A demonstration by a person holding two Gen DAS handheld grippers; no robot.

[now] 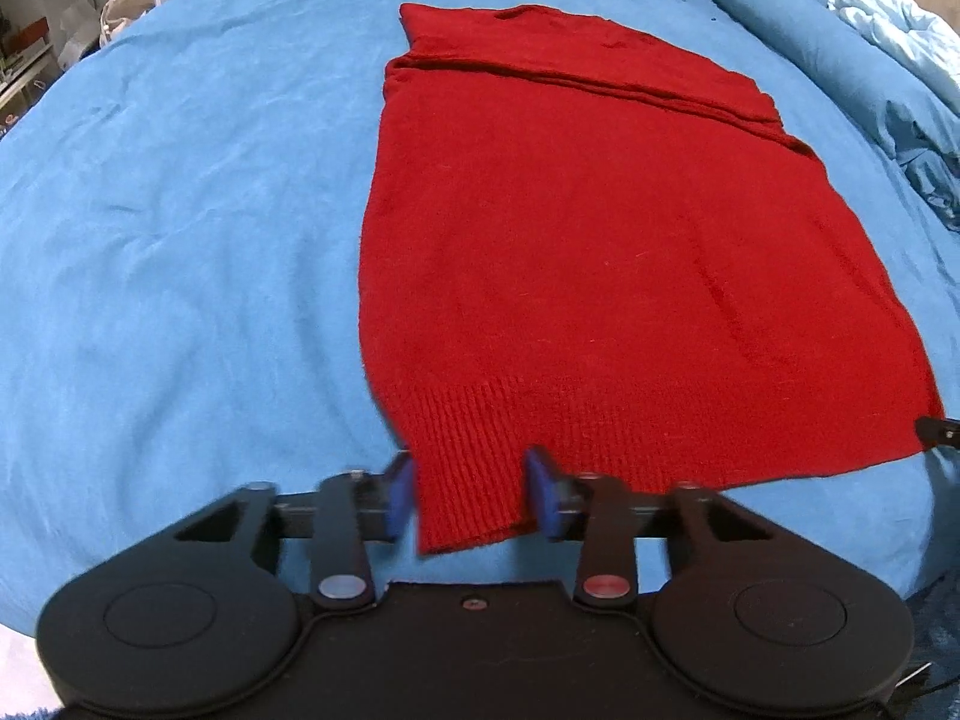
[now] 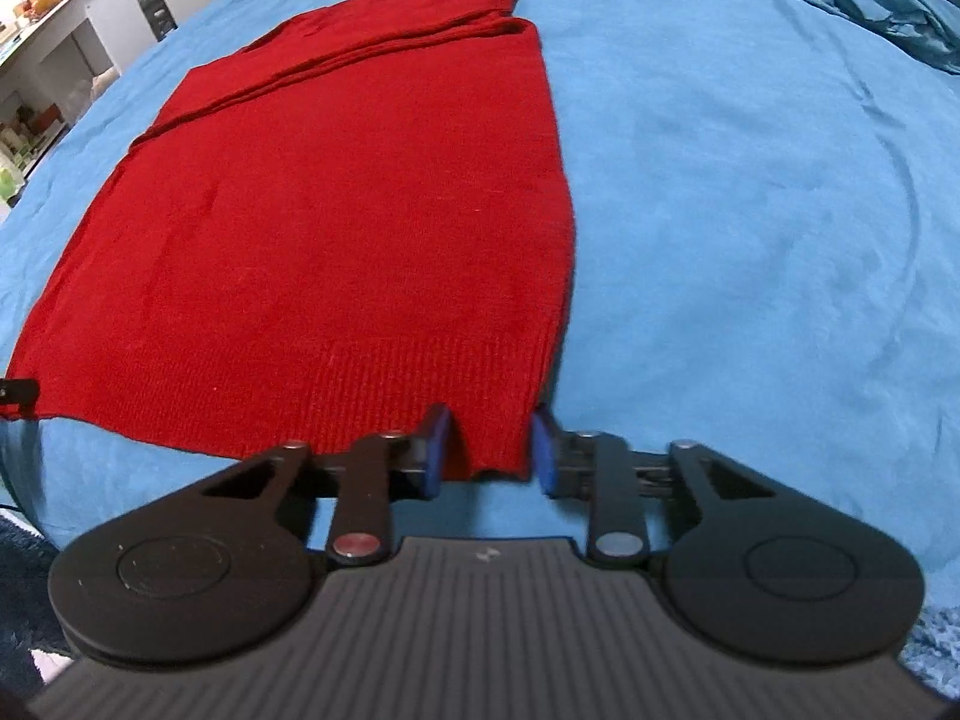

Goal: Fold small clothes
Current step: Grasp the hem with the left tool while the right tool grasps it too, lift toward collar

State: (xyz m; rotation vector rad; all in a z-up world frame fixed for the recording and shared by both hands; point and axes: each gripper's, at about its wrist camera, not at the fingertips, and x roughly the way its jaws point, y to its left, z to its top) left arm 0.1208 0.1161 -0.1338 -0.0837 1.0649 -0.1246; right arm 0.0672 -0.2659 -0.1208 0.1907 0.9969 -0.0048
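Note:
A red knit sweater lies flat on the blue bedspread, its sleeves folded across near the far end. My left gripper is open, its blue pads on either side of the ribbed hem's near left corner. In the right wrist view the sweater spreads to the left, and my right gripper is open with its pads straddling the hem's near right corner. A bit of the right gripper shows at the left wrist view's right edge.
A blue bolster and a crumpled light blue duvet lie at the far right of the bed. Shelves and boxes stand beyond the bed's left side. A white desk stands at the far left.

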